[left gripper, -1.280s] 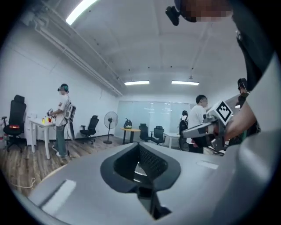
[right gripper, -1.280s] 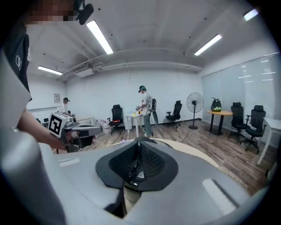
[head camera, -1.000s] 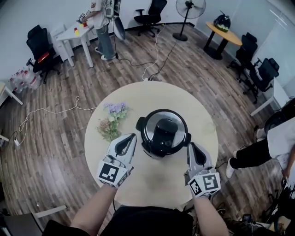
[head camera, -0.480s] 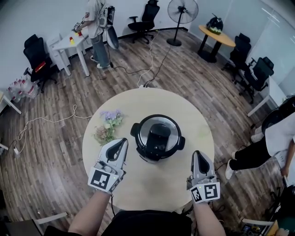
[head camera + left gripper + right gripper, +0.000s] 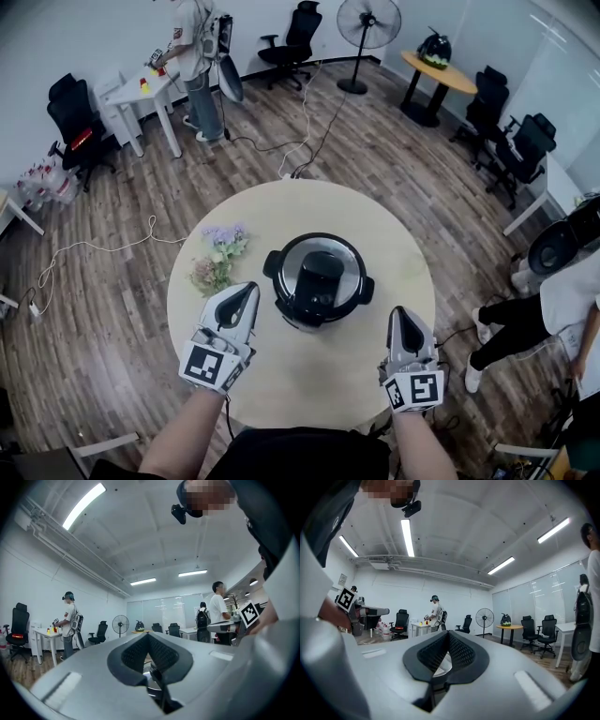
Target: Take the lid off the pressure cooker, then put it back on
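Your left gripper [image 5: 249, 289] and right gripper [image 5: 397, 313]: jaws together, empty, flanking the pressure cooker [image 5: 298, 321], lid [image 5: 319, 273] on. Gripper views: closed jaws hide most of it.

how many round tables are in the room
2: the near table under the pressure cooker, a smaller table far right beside the fan. More may be hidden.

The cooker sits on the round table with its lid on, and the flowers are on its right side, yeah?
Not quite. The flowers lie on the left side of the cooker, not the right, as the head view shows. The rest is right: the cooker sits on the round table with its lid on.
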{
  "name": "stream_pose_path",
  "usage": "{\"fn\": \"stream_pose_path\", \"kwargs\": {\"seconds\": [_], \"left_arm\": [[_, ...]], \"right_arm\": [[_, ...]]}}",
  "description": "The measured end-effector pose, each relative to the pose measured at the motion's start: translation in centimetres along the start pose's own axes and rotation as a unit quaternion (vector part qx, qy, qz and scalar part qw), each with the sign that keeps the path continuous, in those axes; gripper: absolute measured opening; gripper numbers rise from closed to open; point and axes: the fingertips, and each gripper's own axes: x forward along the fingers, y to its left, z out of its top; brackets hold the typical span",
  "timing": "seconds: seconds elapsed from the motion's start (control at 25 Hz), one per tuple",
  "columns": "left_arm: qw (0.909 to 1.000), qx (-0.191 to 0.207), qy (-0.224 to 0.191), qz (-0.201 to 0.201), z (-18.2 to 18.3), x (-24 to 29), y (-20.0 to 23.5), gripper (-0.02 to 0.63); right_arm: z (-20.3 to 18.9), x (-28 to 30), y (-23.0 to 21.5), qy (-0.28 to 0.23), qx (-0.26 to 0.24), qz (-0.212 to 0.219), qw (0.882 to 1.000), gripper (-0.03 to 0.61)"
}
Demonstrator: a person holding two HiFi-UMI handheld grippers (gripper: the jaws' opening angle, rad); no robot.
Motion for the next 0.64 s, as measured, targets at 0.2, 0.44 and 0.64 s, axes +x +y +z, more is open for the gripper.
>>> {"fn": "stream_pose_path", "kwargs": {"seconds": [0.2,0.44,0.64], "left_arm": [[1.0,0.001,0.003,0.001,-0.06,0.09,0.06,0.0],[1.0,-0.005,0.005,0.001,-0.19,0.11,-0.11,0.0],[1.0,-0.007,0.006,0.002,-0.66,0.22,-0.44,0.0]], "right_arm": [[0.07,-0.02,0.08,-0.002,-0.002,0.0,1.0,0.006],[-0.14,-0.18,0.01,0.005,0.0,-0.003,1.0,0.006],[-0.52,-0.26,-0.23,0.007,-0.001,-0.004,1.0,0.006]]}}
